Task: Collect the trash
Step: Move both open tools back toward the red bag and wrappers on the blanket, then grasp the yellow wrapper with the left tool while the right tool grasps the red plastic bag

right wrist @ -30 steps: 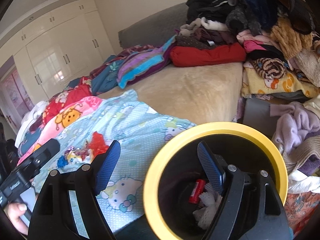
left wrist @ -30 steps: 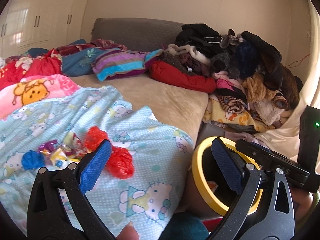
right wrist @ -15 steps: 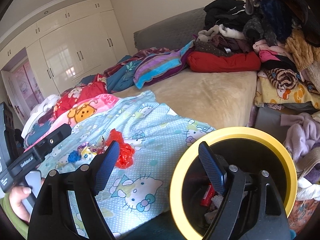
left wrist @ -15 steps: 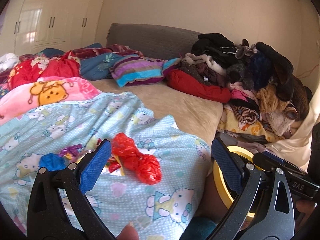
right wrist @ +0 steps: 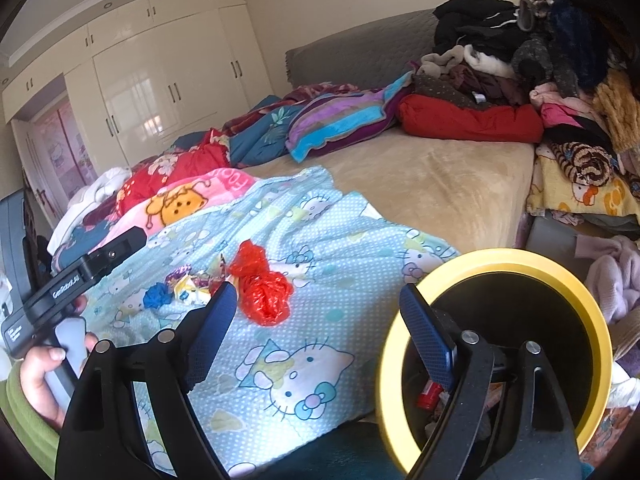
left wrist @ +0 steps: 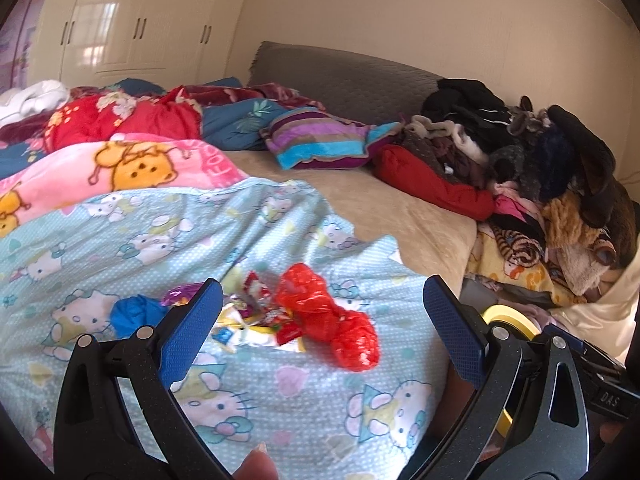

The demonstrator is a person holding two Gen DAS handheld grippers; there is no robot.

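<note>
The bed (left wrist: 400, 216) filled the view beyond both sets of fingers, its beige cover bare in the middle. A heap of clothes (left wrist: 552, 184) rose on its far right side, well beyond the right-hand finger of each gripper. A light blue cat-print blanket (left wrist: 160, 240) lay directly under and ahead of the fingers, with a pink cartoon blanket (left wrist: 120, 168) beyond the left-hand finger. A yellow-rimmed bin (right wrist: 496, 344) stood beside the bed; the right gripper's right-hand finger reached over its rim, and some rubbish lay inside.

The trash sat on the blue blanket. A crumpled red plastic bag (left wrist: 328, 316) lay between the left gripper's (left wrist: 322, 316) fingers, untouched. Shiny candy wrappers (left wrist: 252, 320) lay just left of it, and a small blue wad (left wrist: 134, 314) sat beyond the left-hand finger.

The left gripper's fingers stood wide apart and held nothing. The right gripper's (right wrist: 316, 332) fingers had just been spreading, were wide as well, and were empty; the red bag lay just past its left-hand finger.
</note>
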